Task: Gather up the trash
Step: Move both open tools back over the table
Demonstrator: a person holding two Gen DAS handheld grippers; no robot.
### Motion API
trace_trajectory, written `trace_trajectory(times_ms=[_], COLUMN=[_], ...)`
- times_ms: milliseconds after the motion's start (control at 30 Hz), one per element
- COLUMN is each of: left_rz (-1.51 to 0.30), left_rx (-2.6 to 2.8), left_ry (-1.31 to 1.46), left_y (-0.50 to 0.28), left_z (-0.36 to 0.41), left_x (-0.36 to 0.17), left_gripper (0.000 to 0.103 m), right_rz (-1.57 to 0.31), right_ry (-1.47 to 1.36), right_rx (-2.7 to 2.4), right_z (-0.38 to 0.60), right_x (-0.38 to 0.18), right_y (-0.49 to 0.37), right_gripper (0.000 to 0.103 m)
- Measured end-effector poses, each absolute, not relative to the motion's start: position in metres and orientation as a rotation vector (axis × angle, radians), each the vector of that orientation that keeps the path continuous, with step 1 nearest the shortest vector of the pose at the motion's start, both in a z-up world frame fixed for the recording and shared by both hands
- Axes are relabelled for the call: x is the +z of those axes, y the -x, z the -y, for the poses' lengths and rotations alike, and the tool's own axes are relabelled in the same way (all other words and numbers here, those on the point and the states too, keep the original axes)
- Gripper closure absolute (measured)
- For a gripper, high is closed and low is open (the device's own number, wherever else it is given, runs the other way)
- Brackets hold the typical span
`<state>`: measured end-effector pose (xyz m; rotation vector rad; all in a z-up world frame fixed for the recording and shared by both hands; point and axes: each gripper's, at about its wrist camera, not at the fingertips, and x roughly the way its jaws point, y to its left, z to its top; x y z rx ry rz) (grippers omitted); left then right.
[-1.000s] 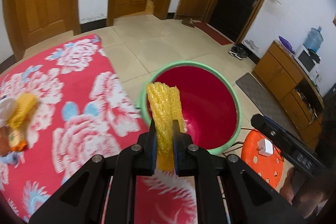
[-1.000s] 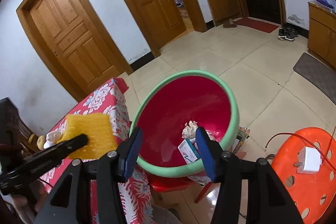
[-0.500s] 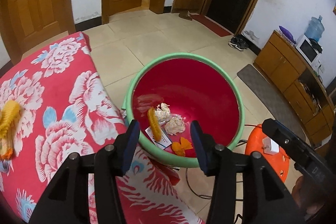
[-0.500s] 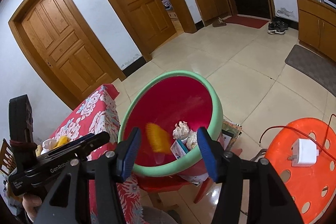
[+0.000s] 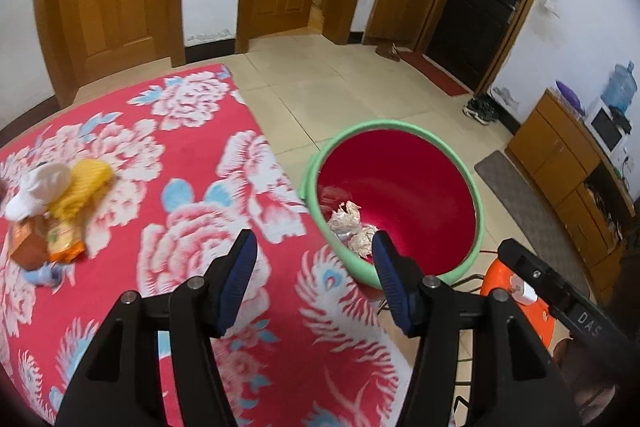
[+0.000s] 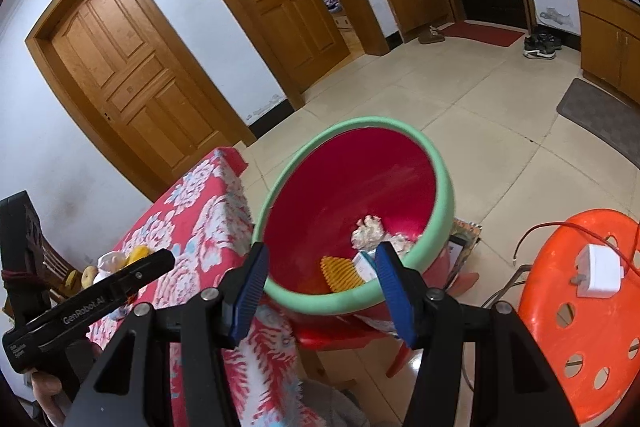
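Observation:
A red basin with a green rim stands beside the table, just off its edge. A yellow foam net lies inside it, next to crumpled paper and a small box. My left gripper hovers over the table's edge next to the basin; its jaws are opening and nothing is between them. My right gripper stands open and empty above the basin's near rim. More trash sits on the floral tablecloth at the left: another yellow net, a white wad and an orange packet.
An orange stool with a white charger and a red cable stands right of the basin. Wooden doors line the far wall. A wooden cabinet, a grey mat and shoes are on the right side of the tiled floor.
My left gripper opened and let go of the yellow foam net, which dropped into the basin. That gripper then swung left, over the table's edge. The right gripper stayed put.

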<state>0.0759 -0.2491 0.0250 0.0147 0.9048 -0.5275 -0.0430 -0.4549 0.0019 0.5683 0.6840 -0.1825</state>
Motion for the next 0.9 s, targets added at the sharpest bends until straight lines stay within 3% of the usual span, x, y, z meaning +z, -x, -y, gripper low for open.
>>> trace_trajectory(times_ms=[900], left_rz=[-0.856], left_rx=[-0.271], left_ry=[0.070], left_y=[-0.074], left_z=[0.091], left_x=[0.046], left_gripper=[0.043], right_rz=[-0.720], right_ry=[-0.457], right_rx=[0.015], right_z=[0.339], right_x=[0.037], right_y=[0.030], right_gripper=[0.045])
